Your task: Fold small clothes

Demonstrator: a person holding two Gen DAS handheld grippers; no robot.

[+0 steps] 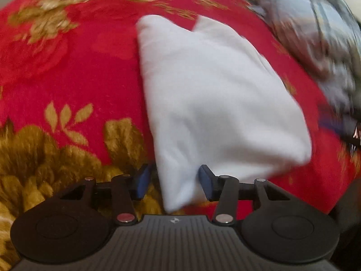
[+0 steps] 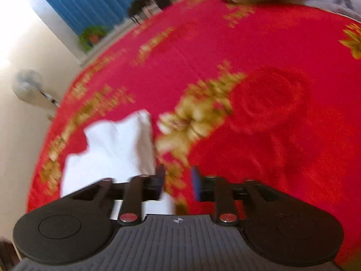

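- Folded white garment lies flat on the red blanket with gold flowers, its two narrow ends pointing toward the far side.
- Left tool sits right at the near corner of the white piece. That corner pokes in between the two blue pads, but there's a visible gap on the left side and the cloth isn't pinched, so I'd call it let go, jaws roughly half apart.
- Right tool is off the near right edge of the same garment. Its left finger overlaps the cloth's edge in the view; between the fingers it's just blanket. Jaws apart, holding nothing.
- Pile of other clothes, greyish and patterned, is heaped at the blanket's far right edge in the left view, pretty blurry tbh.
- Right view also catches a blue curtain, a small green plant below it, and a fan against the pale wall, all well away from the garment.
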